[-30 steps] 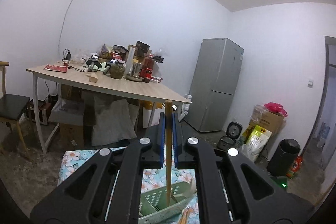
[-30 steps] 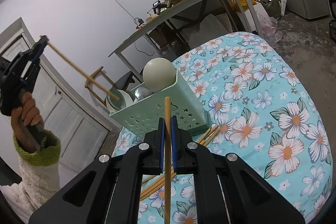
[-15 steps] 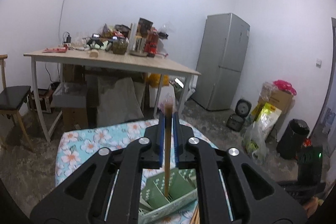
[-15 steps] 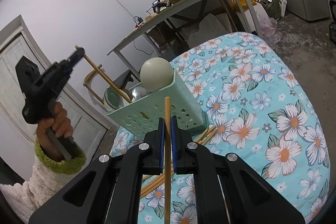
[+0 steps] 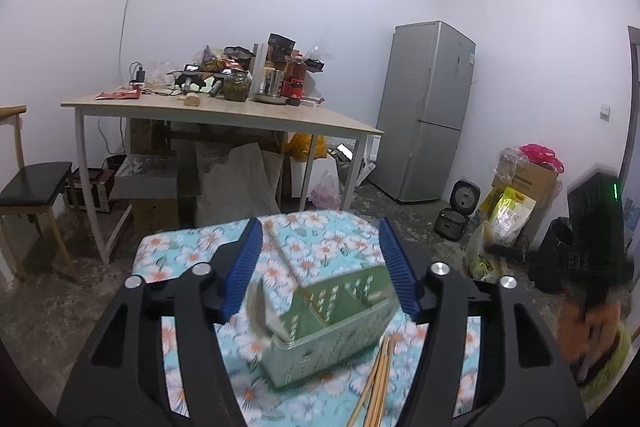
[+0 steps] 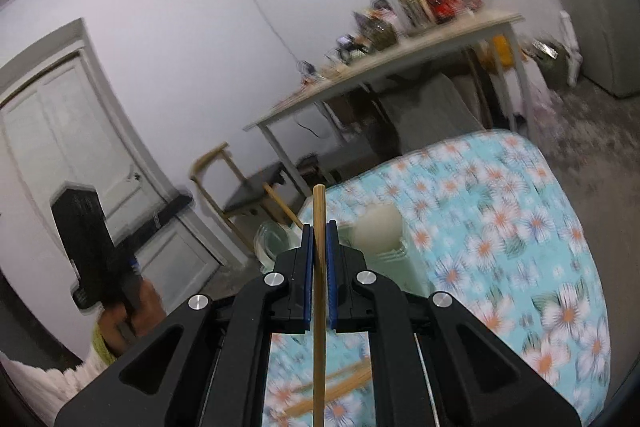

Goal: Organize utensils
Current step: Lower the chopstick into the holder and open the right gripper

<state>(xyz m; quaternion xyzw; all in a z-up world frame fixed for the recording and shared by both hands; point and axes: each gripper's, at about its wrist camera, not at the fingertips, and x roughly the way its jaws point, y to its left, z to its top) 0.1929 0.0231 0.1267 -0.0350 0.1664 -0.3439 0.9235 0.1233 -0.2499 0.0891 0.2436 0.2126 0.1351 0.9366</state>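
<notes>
In the left wrist view the green perforated utensil holder [image 5: 332, 327] stands on the floral cloth [image 5: 180, 251], just beyond my left gripper [image 5: 320, 267]. Its jaws are opening, with nothing pressed between the pads. A chopstick [image 5: 282, 255] leans free in the holder's back compartment. Several loose chopsticks [image 5: 376, 383] lie on the cloth in front of the holder. My right gripper [image 6: 319, 251] is shut on one upright chopstick [image 6: 319, 307], above and in front of the blurred holder [image 6: 396, 263], which holds a pale ladle [image 6: 378, 227].
A cluttered wooden table [image 5: 240, 115] stands behind the floral-covered surface, with a chair [image 5: 28, 183] to its left and a fridge [image 5: 428, 111] to its right. Bags, a box and a bin line the right wall. A white door [image 6: 80, 131] is on the left.
My left gripper sank toward the holder and opened, leaving its chopstick standing in the holder. My right gripper rose with its chopstick still clamped.
</notes>
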